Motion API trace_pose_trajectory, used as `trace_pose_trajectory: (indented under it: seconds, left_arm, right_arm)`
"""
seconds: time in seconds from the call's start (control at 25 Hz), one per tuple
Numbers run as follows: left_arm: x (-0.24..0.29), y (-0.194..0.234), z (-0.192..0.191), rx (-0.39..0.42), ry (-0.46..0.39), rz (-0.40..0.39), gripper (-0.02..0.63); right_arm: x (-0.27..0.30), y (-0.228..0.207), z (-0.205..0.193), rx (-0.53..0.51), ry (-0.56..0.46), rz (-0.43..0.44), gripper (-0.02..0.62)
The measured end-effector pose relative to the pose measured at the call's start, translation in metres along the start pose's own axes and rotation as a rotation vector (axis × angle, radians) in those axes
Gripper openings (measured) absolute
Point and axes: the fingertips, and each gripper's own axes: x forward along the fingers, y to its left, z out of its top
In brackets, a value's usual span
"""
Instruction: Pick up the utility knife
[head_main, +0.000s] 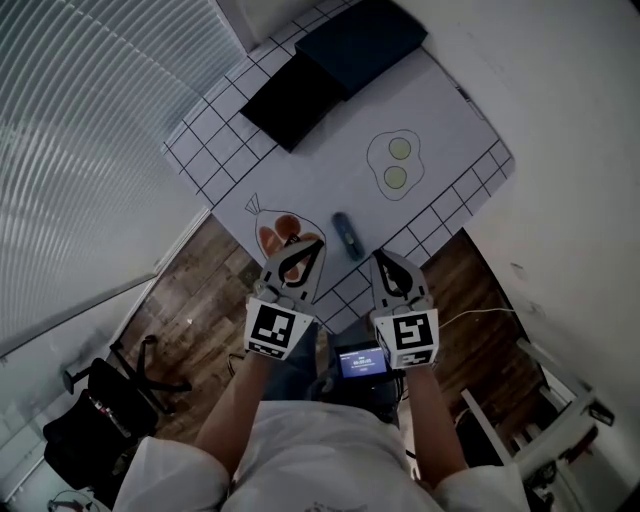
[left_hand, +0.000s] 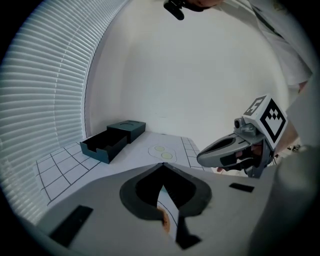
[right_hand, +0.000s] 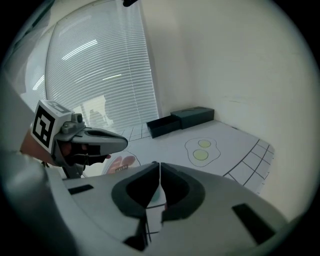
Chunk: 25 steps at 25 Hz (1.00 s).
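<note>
The utility knife (head_main: 347, 236), dark blue, lies on the white gridded mat (head_main: 330, 160) near the table's front edge. It sits between my two grippers and a little beyond their tips. My left gripper (head_main: 305, 247) hovers to its left over a printed bag picture (head_main: 283, 230), jaws shut with nothing in them. My right gripper (head_main: 385, 262) hangs just right of the knife, also shut and empty. In the left gripper view my left gripper (left_hand: 162, 165) has its tips together, and the right gripper (left_hand: 201, 158) shows beside it. The knife is hidden in both gripper views.
A dark box with its drawer pulled out (head_main: 330, 60) stands at the mat's far end. A fried-eggs drawing (head_main: 395, 165) lies mid-mat. Window blinds (head_main: 90, 130) run along the left, a wall on the right. A black chair (head_main: 100, 400) stands on the wood floor.
</note>
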Motion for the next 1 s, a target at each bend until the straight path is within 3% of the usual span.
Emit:
trace_pose_trajectory:
  seconds: [0.52, 1.0]
  left_arm:
    - [0.009, -0.005, -0.042, -0.043, 0.065, -0.041, 0.006]
    - [0.015, 0.0, -0.053, -0.063, 0.084, -0.064, 0.006]
  right_arm:
    - [0.034, 0.012, -0.04, 0.007, 0.119, 0.051, 0.072]
    - [0.049, 0.016, -0.056, 0.032, 0.18, 0.061, 0.117]
